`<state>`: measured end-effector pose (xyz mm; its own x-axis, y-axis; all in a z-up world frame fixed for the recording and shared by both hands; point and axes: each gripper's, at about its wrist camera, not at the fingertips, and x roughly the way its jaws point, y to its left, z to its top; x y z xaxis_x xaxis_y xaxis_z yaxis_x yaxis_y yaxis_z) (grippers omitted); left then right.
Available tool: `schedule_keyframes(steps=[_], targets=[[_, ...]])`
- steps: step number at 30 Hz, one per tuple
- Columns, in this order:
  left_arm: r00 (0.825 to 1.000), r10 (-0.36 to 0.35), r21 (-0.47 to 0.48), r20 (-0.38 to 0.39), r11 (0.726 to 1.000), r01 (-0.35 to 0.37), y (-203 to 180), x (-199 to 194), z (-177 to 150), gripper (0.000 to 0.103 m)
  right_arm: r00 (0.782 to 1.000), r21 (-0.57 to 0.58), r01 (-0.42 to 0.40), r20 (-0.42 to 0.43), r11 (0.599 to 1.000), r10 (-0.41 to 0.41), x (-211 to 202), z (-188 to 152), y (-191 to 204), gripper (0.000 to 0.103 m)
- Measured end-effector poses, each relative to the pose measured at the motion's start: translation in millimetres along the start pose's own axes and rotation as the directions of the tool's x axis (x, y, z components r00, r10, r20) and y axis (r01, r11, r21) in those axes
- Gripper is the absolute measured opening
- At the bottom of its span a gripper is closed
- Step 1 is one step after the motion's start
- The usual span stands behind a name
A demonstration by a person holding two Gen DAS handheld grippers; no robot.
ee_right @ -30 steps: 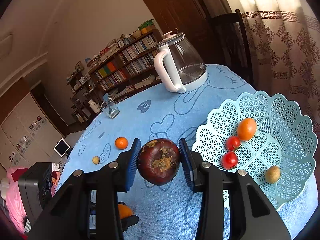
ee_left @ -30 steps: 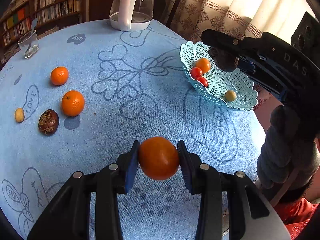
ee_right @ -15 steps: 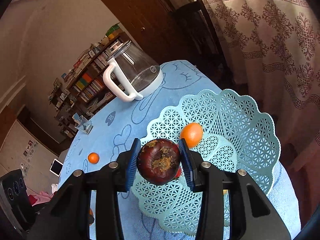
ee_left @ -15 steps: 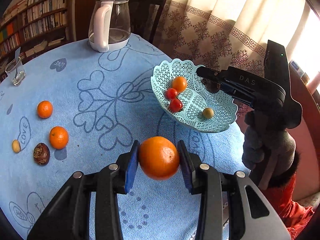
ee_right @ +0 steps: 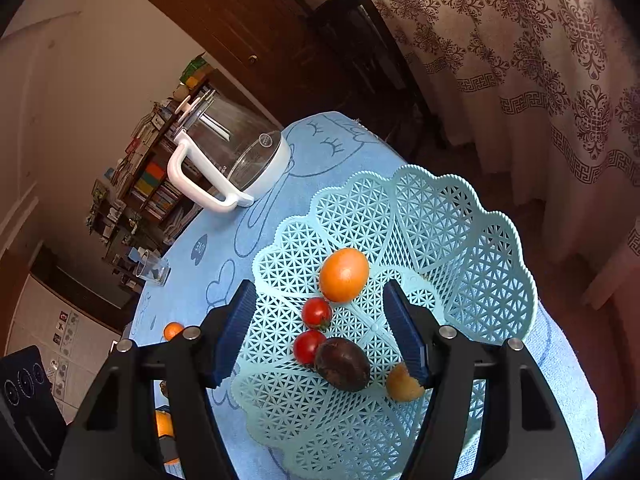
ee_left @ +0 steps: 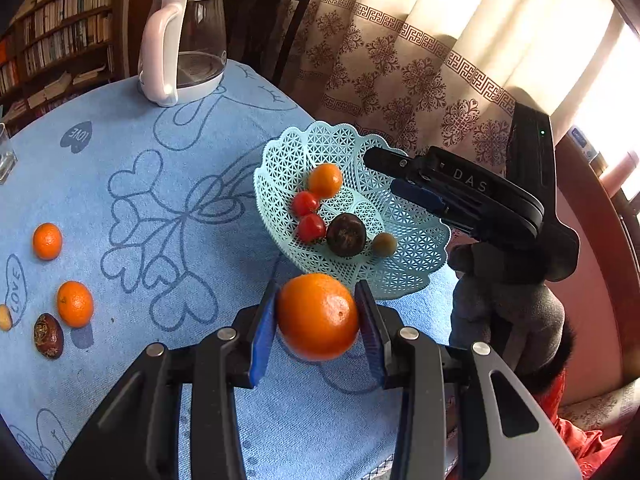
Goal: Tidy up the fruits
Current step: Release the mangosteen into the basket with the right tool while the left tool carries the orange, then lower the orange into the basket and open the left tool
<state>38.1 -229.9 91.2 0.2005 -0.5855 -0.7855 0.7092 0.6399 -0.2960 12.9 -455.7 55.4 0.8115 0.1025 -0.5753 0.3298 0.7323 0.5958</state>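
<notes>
A round table under a blue cloth (ee_left: 168, 184) is carrying the whole job, and it is reading as half sorted. A pale teal lattice basket (ee_left: 416, 240) is sitting near the table's edge by the curtain, serving as the collecting place: it is already holding a small orange fruit (ee_left: 325, 179), two red tomatoes (ee_left: 305, 203), a dark purple-brown fruit (ee_left: 346, 234) and a small tan fruit (ee_left: 384, 243).

A glass kettle (ee_left: 188, 40) with a white handle is standing at the far side, well apart from the fruit.

The right gripper (ee_right: 320, 332) is hovering over the basket with its jaws opening; nothing is between its blue pads, and the dark fruit is lying in the basket just below them, apparently let go there. In the left wrist view that tool's body is showing the letters "DAS" (ee_left: 470, 180).

The left gripper (ee_left: 318, 318) is clenching a large orange (ee_left: 318, 316) squarely between its pads, held above the cloth just short of the basket, likely waiting its turn while the other tool is occupying the space.

Two oranges (ee_left: 75, 304), a dark brown fruit (ee_left: 49, 335) and a small tan one at the frame's edge are still lying on the cloth, well apart from the basket.

The cloth's heart patches are reading "LOVE" (ee_left: 77, 134).
</notes>
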Motion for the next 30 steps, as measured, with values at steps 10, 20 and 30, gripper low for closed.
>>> schedule_keyframes(steps=[10, 20, 30], targets=[[0.996, -0.071, 0.011, -0.058, 0.997, 0.072, -20, 28, 16, 0.039, 0.997, 0.007, 0.03, 0.068, 1.0, -0.03, -16, 7, -6, 0.068], [0.992, -0.124, 0.022, -0.034, 0.992, 0.125, -32, 31, 25, 0.077, 0.992, 0.009, 0.048, 0.113, 0.999, -0.048, -23, 9, -9, 0.068], [0.988, -0.142, -0.04, 0.052, 0.989, 0.144, -17, 8, 24, 0.095, 0.99, 0.001, 0.027, 0.136, 1.0, -0.027, -29, 8, -3, 0.068]])
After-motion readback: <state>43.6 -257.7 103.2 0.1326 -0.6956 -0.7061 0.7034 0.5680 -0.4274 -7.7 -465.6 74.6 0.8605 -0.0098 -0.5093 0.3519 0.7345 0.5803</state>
